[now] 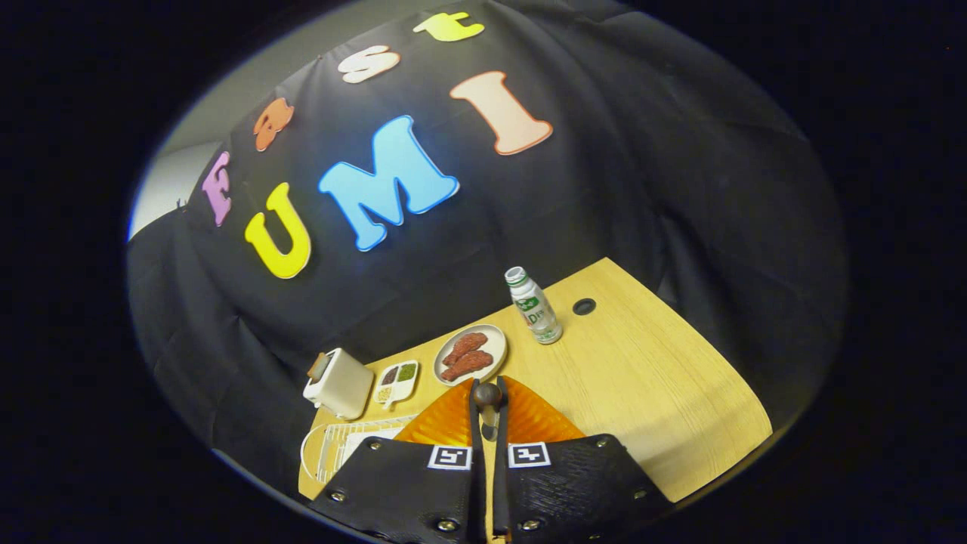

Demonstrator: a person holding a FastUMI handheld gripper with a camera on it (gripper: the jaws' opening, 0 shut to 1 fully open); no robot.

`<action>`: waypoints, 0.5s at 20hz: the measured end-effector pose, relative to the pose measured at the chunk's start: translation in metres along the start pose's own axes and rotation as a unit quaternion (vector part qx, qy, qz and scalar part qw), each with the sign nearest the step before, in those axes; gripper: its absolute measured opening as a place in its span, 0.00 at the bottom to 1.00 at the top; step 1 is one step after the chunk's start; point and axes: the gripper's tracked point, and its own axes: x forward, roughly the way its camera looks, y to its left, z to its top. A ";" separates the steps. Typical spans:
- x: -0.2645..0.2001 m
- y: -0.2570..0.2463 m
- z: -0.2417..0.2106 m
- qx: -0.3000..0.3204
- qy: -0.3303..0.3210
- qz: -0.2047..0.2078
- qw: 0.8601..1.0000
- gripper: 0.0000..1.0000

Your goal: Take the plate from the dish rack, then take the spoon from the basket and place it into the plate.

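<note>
Gripper [487, 404]: fingers closed on the spoon, one on each side of its handle
Spoon [487, 394]: dark, rounded end up at the fingertips, held over the orange plate
Orange plate [521, 419]: ribbed, on the wooden table [642, 378], just under and ahead of the fingers
Dish rack [332, 446]: white wire, left of the plate
Beyond the fingers: white dish with brown food [470, 353], bottle [533, 306], divided tray [396, 381], white toaster [338, 383]
</note>
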 end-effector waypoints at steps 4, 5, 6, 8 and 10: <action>-0.023 0.064 -0.026 -0.044 0.025 0.059 0.997 0.03; -0.029 0.079 -0.037 -0.056 0.035 0.072 0.995 0.03; -0.032 0.093 -0.050 -0.068 0.046 0.085 0.993 0.03; -0.041 0.118 -0.076 -0.084 0.069 0.110 0.988 0.03; -0.044 0.137 -0.104 -0.101 0.091 0.128 0.982 0.03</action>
